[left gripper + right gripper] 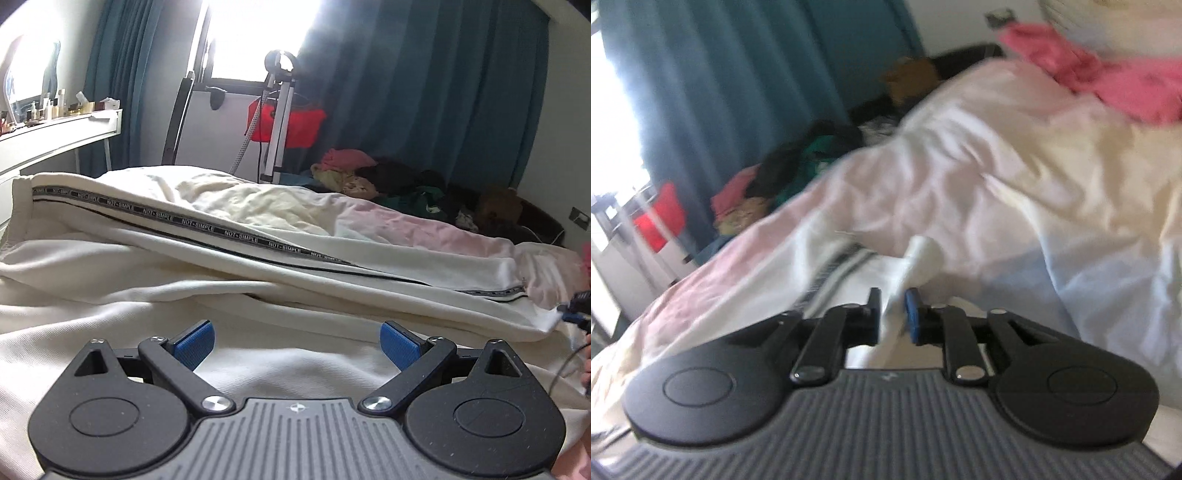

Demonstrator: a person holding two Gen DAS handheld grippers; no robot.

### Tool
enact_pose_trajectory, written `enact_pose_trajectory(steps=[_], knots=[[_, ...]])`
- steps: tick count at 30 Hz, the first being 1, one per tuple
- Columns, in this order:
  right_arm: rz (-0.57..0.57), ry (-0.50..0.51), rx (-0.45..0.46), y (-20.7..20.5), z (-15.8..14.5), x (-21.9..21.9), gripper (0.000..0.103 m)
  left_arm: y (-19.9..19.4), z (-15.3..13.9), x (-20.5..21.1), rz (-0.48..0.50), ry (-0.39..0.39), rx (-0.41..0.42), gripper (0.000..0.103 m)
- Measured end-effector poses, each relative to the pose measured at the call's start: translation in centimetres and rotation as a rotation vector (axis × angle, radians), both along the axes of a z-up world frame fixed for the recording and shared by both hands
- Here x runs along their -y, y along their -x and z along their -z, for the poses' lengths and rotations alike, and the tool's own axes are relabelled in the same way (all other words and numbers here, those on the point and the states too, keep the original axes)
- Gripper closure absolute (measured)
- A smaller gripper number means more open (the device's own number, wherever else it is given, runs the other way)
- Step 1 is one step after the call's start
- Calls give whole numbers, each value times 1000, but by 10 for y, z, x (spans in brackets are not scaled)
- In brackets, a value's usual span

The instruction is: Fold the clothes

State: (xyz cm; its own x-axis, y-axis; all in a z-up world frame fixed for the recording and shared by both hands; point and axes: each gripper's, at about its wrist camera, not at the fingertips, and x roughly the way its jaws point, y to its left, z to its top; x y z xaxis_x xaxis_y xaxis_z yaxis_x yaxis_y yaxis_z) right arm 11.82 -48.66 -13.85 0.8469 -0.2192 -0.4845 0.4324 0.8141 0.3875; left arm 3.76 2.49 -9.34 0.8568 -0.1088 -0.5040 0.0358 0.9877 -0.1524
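Observation:
Cream trousers point(258, 266) with a black-and-white lettered side stripe point(177, 221) lie spread across the bed. My left gripper point(297, 345) hovers just over the cream cloth near the front, jaws wide apart, nothing between the blue pads point(194, 343). At the right edge of the left wrist view, my right gripper point(576, 306) shows at the trouser hem. In the blurred right wrist view, my right gripper point(894, 314) is shut on a bunched corner of the trousers point(919, 258), beside the stripe point(827, 273).
A pink and cream duvet point(1015, 155) covers the bed. A pile of mixed clothes point(369, 177) lies at the far side, a pink garment point(1108, 74) at the right. A clothes steamer stand point(277, 122) with a red item, a white dressing table point(62, 133) and teal curtains point(424, 92) stand beyond.

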Motion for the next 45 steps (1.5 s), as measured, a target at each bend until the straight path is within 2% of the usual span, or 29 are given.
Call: enact_pose_trajectory(steps=[1, 3, 8, 10, 12, 16, 21, 33, 36, 38, 43, 45], knots=[[-36, 20, 22, 9, -11, -11, 55, 2, -2, -1, -2, -3, 6, 5], [-103, 53, 65, 30, -30, -33, 40, 11, -8, -1, 2, -8, 21, 5], [-282, 121, 83, 80, -66, -94, 37, 34, -23, -1, 15, -19, 59, 5], [-358, 123, 87, 101, -73, -115, 25, 44, -29, -1, 19, -24, 74, 5], [-427, 135, 96, 120, -77, -136, 17, 53, -35, 0, 24, -28, 89, 5], [-542, 182, 114, 149, -79, -176, 18, 73, -42, 3, 35, -43, 116, 4], [-619, 230, 98, 157, -71, -210, 18, 91, -38, 7, 31, -65, 108, 3], [-602, 268, 85, 155, -64, -219, 18, 91, -19, 7, 23, -26, 13, 3], [-588, 275, 85, 156, -65, -219, 18, 83, -10, 0, 1, 18, -40, 3], [-572, 275, 70, 154, -65, -218, 18, 76, -3, -10, -24, 76, -93, 3], [-487, 350, -46, 144, -55, -214, 18, 63, 20, -47, -127, 300, -246, 3], [-462, 327, -82, 140, -50, -206, 18, 66, 26, -68, -193, 403, -272, 3]])
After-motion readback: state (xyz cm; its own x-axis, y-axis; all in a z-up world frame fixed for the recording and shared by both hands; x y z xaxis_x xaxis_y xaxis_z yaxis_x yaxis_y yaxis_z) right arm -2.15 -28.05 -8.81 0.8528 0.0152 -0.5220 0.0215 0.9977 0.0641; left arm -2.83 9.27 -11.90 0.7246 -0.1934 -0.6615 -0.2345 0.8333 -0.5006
